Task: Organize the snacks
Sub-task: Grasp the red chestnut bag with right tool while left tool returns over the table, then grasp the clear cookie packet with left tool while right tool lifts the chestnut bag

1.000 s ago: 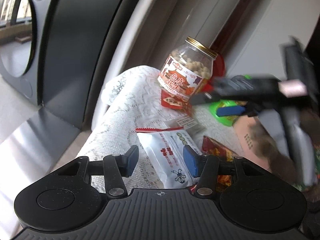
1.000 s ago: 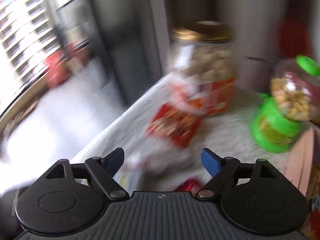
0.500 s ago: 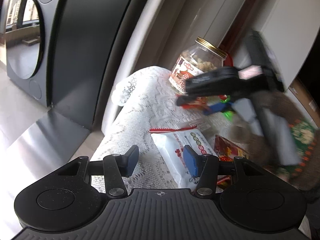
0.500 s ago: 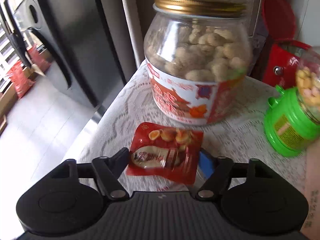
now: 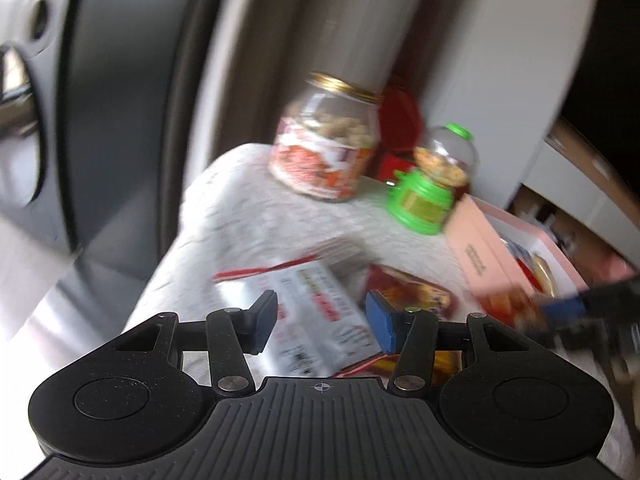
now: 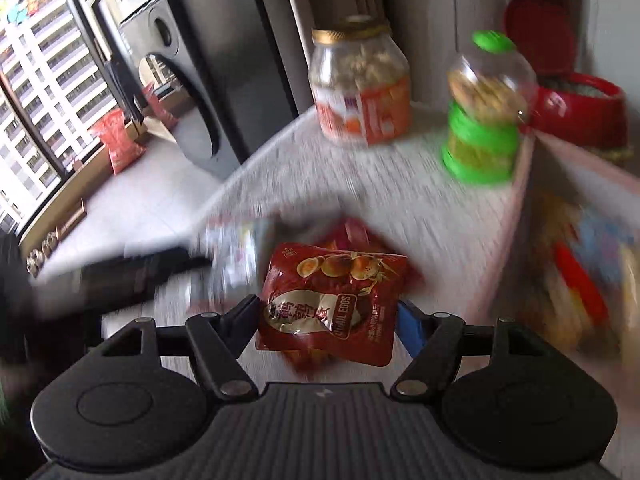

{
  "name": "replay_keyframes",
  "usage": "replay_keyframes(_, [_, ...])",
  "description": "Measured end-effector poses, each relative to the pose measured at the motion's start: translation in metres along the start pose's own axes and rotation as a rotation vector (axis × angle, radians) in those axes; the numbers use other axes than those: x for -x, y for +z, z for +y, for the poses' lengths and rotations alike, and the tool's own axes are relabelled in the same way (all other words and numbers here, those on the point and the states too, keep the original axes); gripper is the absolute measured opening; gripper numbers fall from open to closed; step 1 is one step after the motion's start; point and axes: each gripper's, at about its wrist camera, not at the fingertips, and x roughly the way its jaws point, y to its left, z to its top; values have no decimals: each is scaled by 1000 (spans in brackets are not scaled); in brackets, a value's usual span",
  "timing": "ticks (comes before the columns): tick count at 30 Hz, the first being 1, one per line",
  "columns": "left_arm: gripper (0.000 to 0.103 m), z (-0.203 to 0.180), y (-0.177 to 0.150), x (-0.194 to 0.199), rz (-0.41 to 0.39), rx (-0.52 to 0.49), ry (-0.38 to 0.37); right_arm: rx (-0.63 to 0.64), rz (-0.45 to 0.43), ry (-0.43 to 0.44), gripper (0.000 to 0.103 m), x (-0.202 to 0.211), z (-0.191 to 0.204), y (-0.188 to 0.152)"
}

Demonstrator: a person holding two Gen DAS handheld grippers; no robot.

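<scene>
Red foil pouch (image 6: 330, 300) marked quail eggs sits clamped between the fingers of the right gripper (image 6: 326, 318), lifted above the white lace cloth (image 6: 360, 184). That gripper points toward the back of the table, at the gold-lidded jar (image 6: 360, 88) and the green-based jar (image 6: 482, 108), both upright and near each other.

Left gripper (image 5: 318, 320) hovers low over the cloth with its jaws parted and nothing between them; beneath the gap lies a white packet (image 5: 312, 312), with another red packet (image 5: 412, 292) just beside it.

Only the left wrist view shows the pink box (image 5: 480, 256) clearly, with snacks inside and the right gripper blurred at its near corner. Only the right wrist view shows the pouch's printed face, a window (image 6: 40, 92) and a dark speaker (image 6: 180, 80). Both views are blurred.
</scene>
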Motion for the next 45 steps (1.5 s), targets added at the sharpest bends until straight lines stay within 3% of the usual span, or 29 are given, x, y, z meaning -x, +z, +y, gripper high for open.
replay_keyframes(5, [52,-25,21,-37,49,-182,37,-5,-51,-43,72,32,-13,-69])
replay_keyframes(11, [46,-35,44,-104,186,-343,131,-3,-118,-196,73,57,-34,-124])
replay_keyframes(20, [48,-51,46,-133,259,-404,72,-57,-169,-265,75,59,-56,-169])
replay_keyframes(24, [48,-55,41,-129,274,-456,81,-51,-200,-280,81,55,-54,-173])
replay_keyframes(29, [45,-42,41,-121,296,-396,67,-46,-207,-296,87,50,-51,-174])
replay_keyframes(31, [40,-40,40,-115,272,-362,81,-61,-207,-296,88,50,-53,-172])
replay_keyframes(35, [18,-46,42,-93,192,-283,62,-65,-210,-308,88,48,-53,-172])
replay_keyframes(40, [17,-80,35,-47,100,-297,-16,-64,-205,-308,91,47,-53,-172])
replay_keyframes(43, [17,-95,25,-30,94,-293,-71,-61,-202,-309,92,46,-53,-172])
replay_keyframes(45, [17,-100,21,-32,110,-321,-31,-61,-200,-306,94,46,-53,-172])
